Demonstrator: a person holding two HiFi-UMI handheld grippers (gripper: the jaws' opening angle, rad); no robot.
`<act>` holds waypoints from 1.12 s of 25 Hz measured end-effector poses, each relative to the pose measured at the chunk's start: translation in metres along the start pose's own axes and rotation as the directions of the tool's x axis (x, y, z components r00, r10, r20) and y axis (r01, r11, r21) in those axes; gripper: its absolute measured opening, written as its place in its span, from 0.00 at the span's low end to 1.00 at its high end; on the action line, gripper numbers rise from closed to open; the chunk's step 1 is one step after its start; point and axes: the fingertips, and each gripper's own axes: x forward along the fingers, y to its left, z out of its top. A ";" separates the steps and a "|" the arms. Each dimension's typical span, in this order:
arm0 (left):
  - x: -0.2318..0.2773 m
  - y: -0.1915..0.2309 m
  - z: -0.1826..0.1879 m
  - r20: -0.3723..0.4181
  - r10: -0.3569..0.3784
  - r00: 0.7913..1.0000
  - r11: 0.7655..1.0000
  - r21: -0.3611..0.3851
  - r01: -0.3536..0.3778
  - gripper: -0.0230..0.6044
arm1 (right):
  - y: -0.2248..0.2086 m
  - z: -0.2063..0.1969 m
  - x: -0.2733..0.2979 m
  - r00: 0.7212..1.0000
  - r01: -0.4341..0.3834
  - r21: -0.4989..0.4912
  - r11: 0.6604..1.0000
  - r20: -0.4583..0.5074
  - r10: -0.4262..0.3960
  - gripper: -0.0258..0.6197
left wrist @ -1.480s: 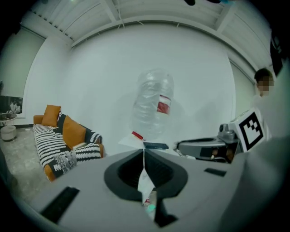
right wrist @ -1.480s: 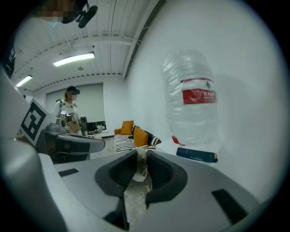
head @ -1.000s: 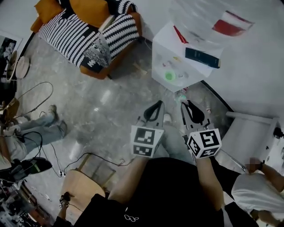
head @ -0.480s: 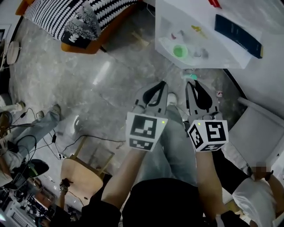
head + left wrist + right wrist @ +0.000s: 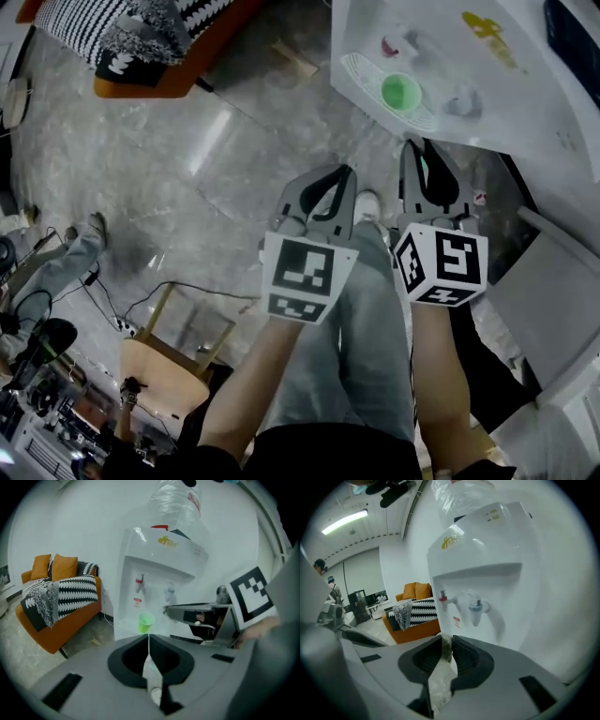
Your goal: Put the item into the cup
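A small green cup point(image 5: 400, 92) stands on the drip tray of a white water dispenser point(image 5: 487, 75). The left gripper view shows the cup point(image 5: 146, 622) straight ahead, under the taps. My right gripper point(image 5: 424, 155) is shut on a small pale item point(image 5: 446, 649) pinched at its tips; what the item is I cannot tell. It hangs just short of the dispenser's front, below and to the right of the cup. My left gripper point(image 5: 343, 176) is beside it on the left, its jaws point(image 5: 149, 637) closed together with nothing between them. The cup is hidden in the right gripper view.
A red tap point(image 5: 443, 597) and a blue tap point(image 5: 476, 606) stick out above the tray. An orange sofa point(image 5: 56, 606) with a striped blanket stands left of the dispenser. A wooden stool point(image 5: 173, 361) and cables lie on the floor at the left. The person's legs are below the grippers.
Both grippers have sunk and come closer to the dispenser; the cup and tray now look larger and nearer. The right gripper's hold on the item is unchanged.
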 end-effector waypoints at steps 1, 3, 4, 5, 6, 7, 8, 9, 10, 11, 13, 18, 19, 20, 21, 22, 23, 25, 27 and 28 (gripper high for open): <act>0.004 0.000 -0.002 0.002 -0.009 1.000 1.000 0.000 0.009 0.06 | -0.003 -0.002 0.007 1.000 0.011 0.009 1.000 0.011 -0.011 0.16; 0.007 0.000 -0.007 0.009 -0.021 1.000 1.000 -0.013 0.021 0.06 | -0.006 -0.006 0.023 0.999 0.023 0.015 1.000 0.030 -0.023 0.16; 0.006 0.000 -0.011 0.008 -0.021 1.000 0.999 -0.026 0.021 0.06 | -0.007 -0.008 0.030 0.999 0.027 0.008 1.000 0.034 -0.028 0.16; 0.004 -0.001 -0.016 0.002 -0.020 1.000 0.999 -0.037 0.020 0.06 | -0.007 -0.010 0.037 0.999 0.034 -0.001 0.999 0.036 -0.034 0.16; 0.003 -0.002 -0.022 -0.008 -0.022 1.000 0.999 -0.046 0.022 0.06 | -0.008 -0.012 0.043 0.998 0.043 -0.010 0.999 0.036 -0.043 0.16; 0.001 -0.003 -0.028 -0.021 -0.028 0.999 0.998 -0.050 0.027 0.06 | -0.010 -0.014 0.048 0.998 0.055 -0.017 0.998 0.037 -0.054 0.16; 0.000 -0.005 -0.035 -0.036 -0.034 0.999 0.998 -0.051 0.032 0.06 | -0.012 -0.014 0.053 0.997 0.068 -0.017 0.998 0.041 -0.067 0.16; 0.000 -0.005 -0.040 -0.050 -0.039 0.998 0.998 -0.051 0.036 0.06 | -0.015 -0.015 0.059 0.996 0.081 -0.009 0.997 0.049 -0.081 0.16; -0.001 -0.004 -0.044 -0.061 -0.041 0.997 0.998 -0.052 0.038 0.06 | -0.018 -0.014 0.064 0.994 0.093 0.007 0.996 0.059 -0.093 0.16; -0.001 -0.003 -0.048 -0.068 -0.040 0.997 0.998 -0.055 0.037 0.06 | -0.022 -0.014 0.070 0.992 0.104 0.022 0.994 0.065 -0.105 0.16; 0.000 0.003 -0.051 -0.070 -0.031 0.997 0.998 -0.061 0.027 0.06 | -0.027 -0.015 0.083 0.991 0.113 0.040 0.993 0.063 -0.116 0.16; 0.002 0.016 -0.047 -0.053 -0.005 0.999 0.998 -0.068 0.002 0.06 | -0.033 -0.015 0.100 0.991 0.123 0.046 0.991 0.050 -0.125 0.16; 0.002 0.018 -0.045 -0.050 -0.002 0.999 0.998 -0.070 -0.001 0.06 | -0.034 -0.014 0.101 0.990 0.125 0.052 0.991 0.054 -0.128 0.16; 0.001 0.020 -0.044 -0.048 0.000 0.999 0.997 -0.073 -0.003 0.06 | -0.035 -0.013 0.101 0.990 0.125 0.060 0.990 0.059 -0.128 0.16; 0.001 0.021 -0.043 -0.046 0.000 0.999 0.997 -0.077 -0.004 0.06 | -0.035 -0.013 0.103 0.990 0.119 0.065 0.991 0.064 -0.123 0.16; 0.000 0.022 -0.041 -0.043 0.000 0.999 0.997 -0.078 -0.003 0.06 | -0.035 -0.013 0.104 0.991 0.111 0.065 0.992 0.066 -0.115 0.16; -0.001 0.022 -0.040 -0.041 -0.001 0.999 0.997 -0.076 -0.002 0.06 | -0.036 -0.013 0.107 0.992 0.103 0.067 0.992 0.065 -0.108 0.17; -0.001 0.024 -0.039 -0.039 -0.001 0.999 0.997 -0.072 -0.001 0.06 | -0.038 -0.014 0.110 0.993 0.095 0.086 0.992 0.059 -0.100 0.20; 0.000 0.025 -0.040 -0.043 0.000 0.999 0.997 -0.075 -0.004 0.06 | -0.041 -0.015 0.111 0.993 0.093 0.104 0.990 0.060 -0.100 0.21; 0.000 0.025 -0.041 -0.045 0.000 0.999 0.997 -0.075 -0.004 0.06 | -0.042 -0.015 0.110 0.993 0.093 0.108 0.990 0.062 -0.100 0.21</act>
